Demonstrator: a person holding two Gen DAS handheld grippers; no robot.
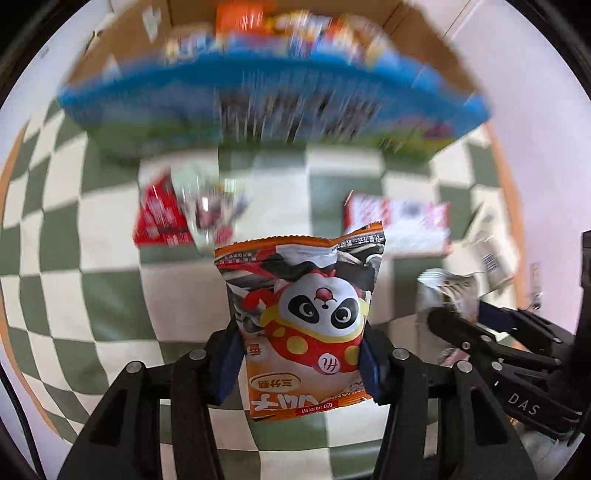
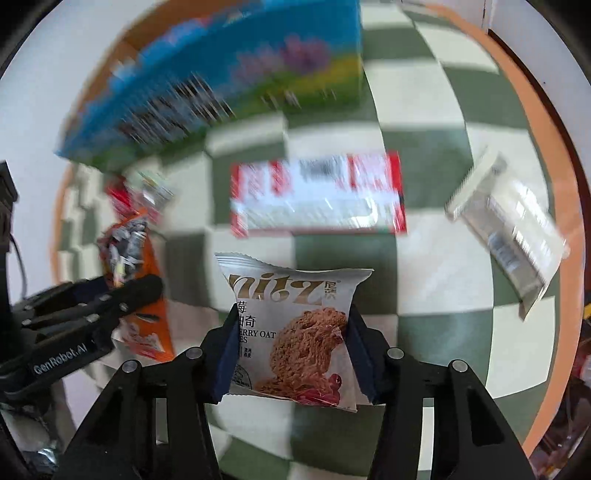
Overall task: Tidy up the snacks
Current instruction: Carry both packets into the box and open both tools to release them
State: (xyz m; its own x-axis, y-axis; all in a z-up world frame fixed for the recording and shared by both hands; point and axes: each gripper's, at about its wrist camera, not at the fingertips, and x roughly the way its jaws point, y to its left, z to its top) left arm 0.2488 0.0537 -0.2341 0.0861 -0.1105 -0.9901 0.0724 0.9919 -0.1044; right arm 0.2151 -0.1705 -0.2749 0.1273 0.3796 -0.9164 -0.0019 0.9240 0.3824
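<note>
Snacks scattered over a green-and-cream checkered cloth [image 1: 92, 295], most of them smeared by motion blur.

Left gripper [image 1: 299, 365] clamped on an orange panda packet [image 1: 306, 314]: blue pads pressed against both side edges, packet upright between the fingers, clear of the cloth below. Same packet visible from the right wrist view at far left [image 2: 147, 332], pinched in the left gripper [image 2: 144, 291] there, black frame marked with white lettering.

Right gripper [image 2: 291, 350] closed on a silver oat cookie packet [image 2: 299, 332]: pads tight on its left and right edges, crimped top seam standing free above the fingertips, picture of a brown cookie on the front. From the left wrist view, right gripper [image 1: 443, 325] at the right edge with a silvery wrapper [image 1: 443, 291] in its tips, too blurred for detail.

Beyond both grippers, on the cloth: a red-and-white flat pack [image 2: 317, 195] lying level, just past the cookie packet; a pale silver sachet [image 2: 513, 225] further right, angled, well apart from the flat pack; a small red packet [image 1: 159, 218] with a crumpled shiny wrapper [image 1: 214, 206] touching or overlapping it, exact relation unclear through the blur.

At the far side, a cardboard box [image 1: 417, 33] with a blue-printed front wall [image 1: 258, 99], colourful packets [image 1: 280, 26] inside along its back, individual items unreadable.
</note>
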